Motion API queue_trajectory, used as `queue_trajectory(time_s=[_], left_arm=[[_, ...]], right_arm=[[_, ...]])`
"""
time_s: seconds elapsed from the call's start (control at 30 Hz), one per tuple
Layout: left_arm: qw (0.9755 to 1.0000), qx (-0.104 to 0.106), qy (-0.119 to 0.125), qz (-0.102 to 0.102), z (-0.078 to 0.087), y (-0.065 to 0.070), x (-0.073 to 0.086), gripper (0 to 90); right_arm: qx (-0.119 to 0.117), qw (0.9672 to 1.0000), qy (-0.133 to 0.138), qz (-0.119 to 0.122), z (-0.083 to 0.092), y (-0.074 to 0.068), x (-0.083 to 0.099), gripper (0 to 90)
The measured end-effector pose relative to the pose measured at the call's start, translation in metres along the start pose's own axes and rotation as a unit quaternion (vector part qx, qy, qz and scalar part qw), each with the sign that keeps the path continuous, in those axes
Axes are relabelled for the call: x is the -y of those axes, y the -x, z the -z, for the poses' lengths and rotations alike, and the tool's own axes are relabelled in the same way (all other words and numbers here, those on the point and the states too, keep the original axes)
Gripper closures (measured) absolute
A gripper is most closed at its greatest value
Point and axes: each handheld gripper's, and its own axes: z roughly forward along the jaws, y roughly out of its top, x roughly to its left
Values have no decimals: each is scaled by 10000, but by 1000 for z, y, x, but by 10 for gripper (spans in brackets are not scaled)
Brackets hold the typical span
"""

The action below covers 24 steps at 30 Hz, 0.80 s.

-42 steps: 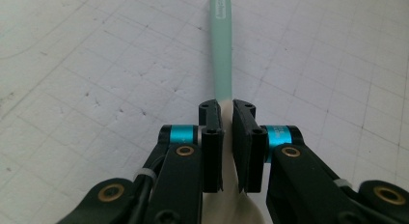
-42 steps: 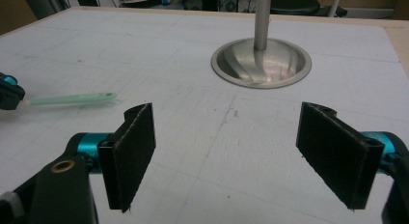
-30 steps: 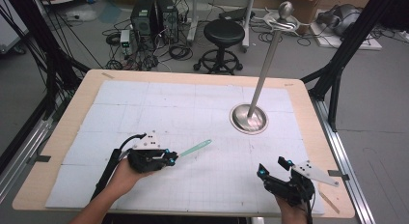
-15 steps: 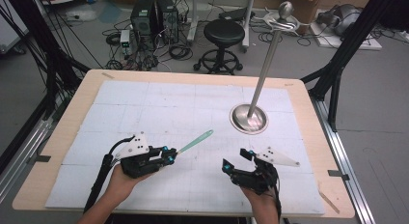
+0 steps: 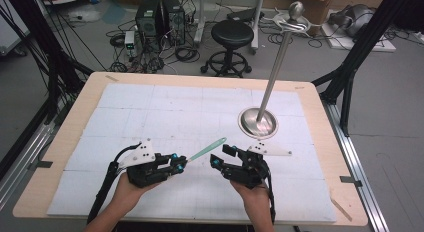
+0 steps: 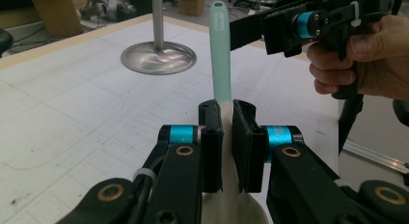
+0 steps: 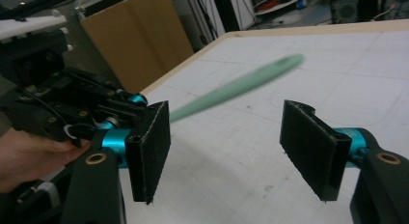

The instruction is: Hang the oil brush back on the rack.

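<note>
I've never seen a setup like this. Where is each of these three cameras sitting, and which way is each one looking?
High view: fixed above the person's side, looking forward and down on the table; both forearms and hands enter from below.
Left gripper view: rides the left claw, looking along its jaws, shut on the green spatula, toward the metal stand; the other hand shows.
Right gripper view: rides the right claw, jaws open, facing the left claw.
Shared: the spatula and the white table mat appear in all three.

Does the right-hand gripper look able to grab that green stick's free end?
Probably yes: the right gripper is open, and the green stick, held by the left gripper, points into bare space beside it.
</note>
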Motion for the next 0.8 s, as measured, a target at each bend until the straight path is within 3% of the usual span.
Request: queue_trajectory(time_s=[0.33, 0.53, 0.8], left_arm=[[10000, 20, -6, -65, -4, 6, 0, 820], [9998, -20, -47, -176, -5, 9, 1, 819], [9996, -50, -49, -262, -6, 15, 1, 817]], right_arm=[[-83, 9999, 55, -97, -4, -3, -7, 410], [-186, 9995, 169, -176, -4, -3, -9, 572], [-219, 9989, 179, -370, -6, -5, -13, 679]])
